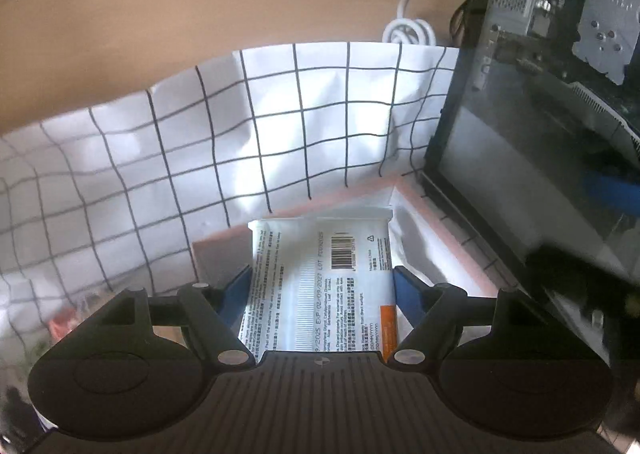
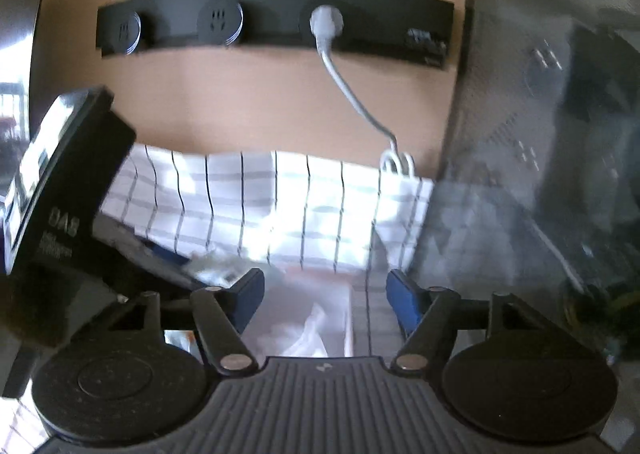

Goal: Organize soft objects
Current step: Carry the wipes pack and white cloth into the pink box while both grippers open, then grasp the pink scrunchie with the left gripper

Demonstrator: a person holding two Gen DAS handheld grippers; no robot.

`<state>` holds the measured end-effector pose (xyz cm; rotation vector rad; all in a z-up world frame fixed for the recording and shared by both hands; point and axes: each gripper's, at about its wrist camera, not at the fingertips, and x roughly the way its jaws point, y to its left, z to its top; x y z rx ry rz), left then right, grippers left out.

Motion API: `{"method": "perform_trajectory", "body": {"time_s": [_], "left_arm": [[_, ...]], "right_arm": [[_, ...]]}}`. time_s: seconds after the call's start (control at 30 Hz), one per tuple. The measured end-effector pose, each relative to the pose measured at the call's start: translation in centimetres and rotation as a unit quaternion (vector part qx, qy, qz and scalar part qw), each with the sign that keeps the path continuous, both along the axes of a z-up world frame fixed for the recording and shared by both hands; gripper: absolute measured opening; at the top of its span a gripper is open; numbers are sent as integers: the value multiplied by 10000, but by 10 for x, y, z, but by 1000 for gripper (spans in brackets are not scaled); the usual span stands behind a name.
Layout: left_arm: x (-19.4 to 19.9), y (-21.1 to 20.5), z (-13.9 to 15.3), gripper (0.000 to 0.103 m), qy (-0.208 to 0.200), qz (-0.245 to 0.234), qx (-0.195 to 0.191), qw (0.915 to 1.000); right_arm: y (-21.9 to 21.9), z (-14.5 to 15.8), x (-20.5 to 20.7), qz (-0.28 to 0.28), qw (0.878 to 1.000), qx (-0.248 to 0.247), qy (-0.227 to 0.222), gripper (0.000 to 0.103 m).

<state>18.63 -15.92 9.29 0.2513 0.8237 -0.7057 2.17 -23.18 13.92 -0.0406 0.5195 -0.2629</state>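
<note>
My left gripper [image 1: 322,286] is shut on a white soft packet [image 1: 320,274] with a barcode and small print, held between the blue fingers [image 1: 236,290] over a pink-rimmed box [image 1: 448,230]. White crumpled wrap lies inside that box. My right gripper [image 2: 324,294] is open and empty, its blue fingers [image 2: 250,290] wide apart above the same pink box [image 2: 304,314] with crumpled white plastic inside. The left gripper's dark body [image 2: 60,190] shows at the left of the right wrist view.
A white cloth with a black grid [image 1: 200,158] covers the surface and rises behind the box. A computer case with a glass side [image 1: 540,134] stands at the right. A white cable [image 2: 352,94] runs from a black socket strip [image 2: 272,26] on the tan wall.
</note>
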Motion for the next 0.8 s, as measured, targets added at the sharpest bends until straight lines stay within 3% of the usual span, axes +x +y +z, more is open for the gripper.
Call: {"method": "perform_trajectory", "body": {"time_s": [0.07,0.13,0.3,0.37,0.43,0.53,0.63,0.8], "left_arm": [[-1,0,-4,80,73,-125,69,9999],[-3,-9,-8,81,95,-389,388,9984],[-4,-3,-12,76,520,-328,112,9980],[-8,-3,-9,75,395,-325,176,9985],[-10,6,1,74,499,-235,-188,9983],[-22,21,25,74,-106,-91,-713,9974],[-37,49,45,74,-395,-38,-1134,9928],[-59,117,55,74,-992,407,-1217,9868]], "right_arm": [[1,-6,-5,-47,9999,36,93,76],[2,-12,-6,-132,9997,58,185,76],[4,-19,-17,-342,9991,63,248,82],[6,-21,-24,-381,9990,70,241,83],[8,-22,-30,-424,9989,58,213,84],[15,-23,-39,-415,9990,33,148,86],[28,-20,-43,-265,9996,40,87,87],[58,-12,-35,135,9998,96,-122,92]]}}
